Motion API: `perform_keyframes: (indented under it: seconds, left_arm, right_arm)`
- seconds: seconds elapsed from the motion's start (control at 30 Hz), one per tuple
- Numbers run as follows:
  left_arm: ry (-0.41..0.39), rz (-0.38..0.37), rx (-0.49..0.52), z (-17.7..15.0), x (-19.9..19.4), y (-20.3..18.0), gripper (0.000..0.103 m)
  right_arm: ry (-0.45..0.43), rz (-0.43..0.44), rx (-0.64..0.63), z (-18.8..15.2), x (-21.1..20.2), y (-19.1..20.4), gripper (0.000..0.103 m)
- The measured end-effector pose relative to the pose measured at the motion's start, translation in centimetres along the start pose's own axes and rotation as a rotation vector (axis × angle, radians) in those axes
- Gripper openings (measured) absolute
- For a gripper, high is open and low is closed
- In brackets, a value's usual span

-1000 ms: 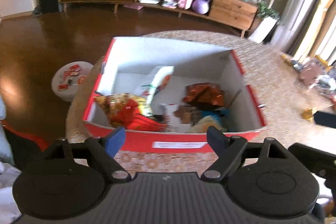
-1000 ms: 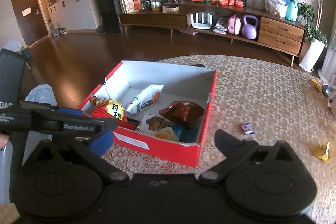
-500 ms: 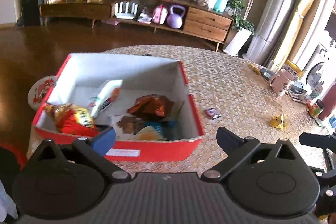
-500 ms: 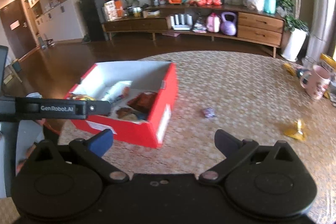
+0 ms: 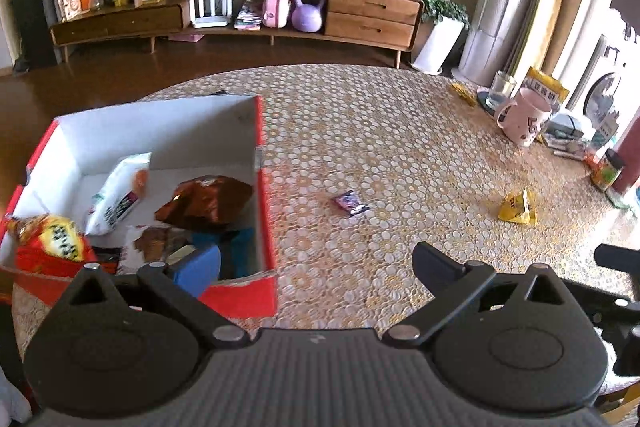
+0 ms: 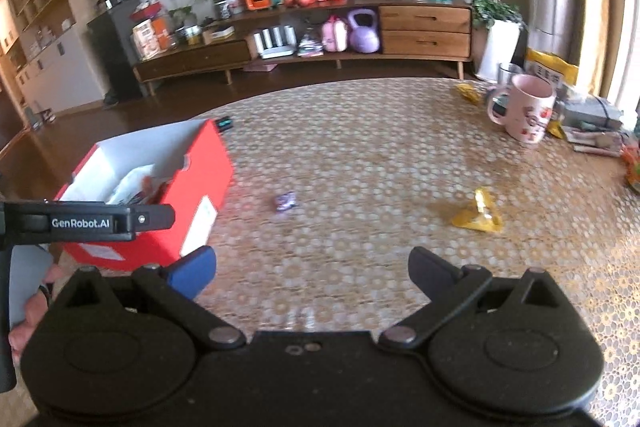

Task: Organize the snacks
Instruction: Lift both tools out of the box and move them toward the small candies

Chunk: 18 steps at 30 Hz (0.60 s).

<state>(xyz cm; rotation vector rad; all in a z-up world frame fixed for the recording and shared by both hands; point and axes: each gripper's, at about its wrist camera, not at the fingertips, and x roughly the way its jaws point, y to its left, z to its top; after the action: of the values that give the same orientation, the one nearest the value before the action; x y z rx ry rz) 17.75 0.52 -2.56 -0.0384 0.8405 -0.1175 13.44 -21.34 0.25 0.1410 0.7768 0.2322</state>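
Both tongs have swung right, away from the red box (image 5: pixel 264 227). The left tongs (image 5: pixel 316 267) have just opened wide; the right tongs (image 6: pixel 312 273) gape empty. Purple snack (image 5: pixel 352 203) and yellow snack (image 5: pixel 518 207) lie apart on the bench (image 5: pixel 400 131).

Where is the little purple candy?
In both wrist views, the purple candy lies on the table, between the red box and the yellow wrapper.

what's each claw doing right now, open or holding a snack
Left claw: open wide, nothing between its fingers.
Right claw: open, nothing between its fingers.
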Motion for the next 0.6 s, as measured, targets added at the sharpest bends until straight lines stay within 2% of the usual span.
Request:
perform_keyframes:
  seconds: [0.4, 0.6]
  left_arm:
    - [0.041, 0.024, 0.051, 2.1, 4.9, -4.6, 0.103]
    - [0.067, 0.011, 0.046, 3.4, 7.5, -6.1, 0.103]
  right_arm:
    - [0.031, -0.088, 0.077, 0.4, 2.5, -8.0, 0.102]
    - [0.053, -0.147, 0.097, 1.0, 4.6, -11.3, 0.102]
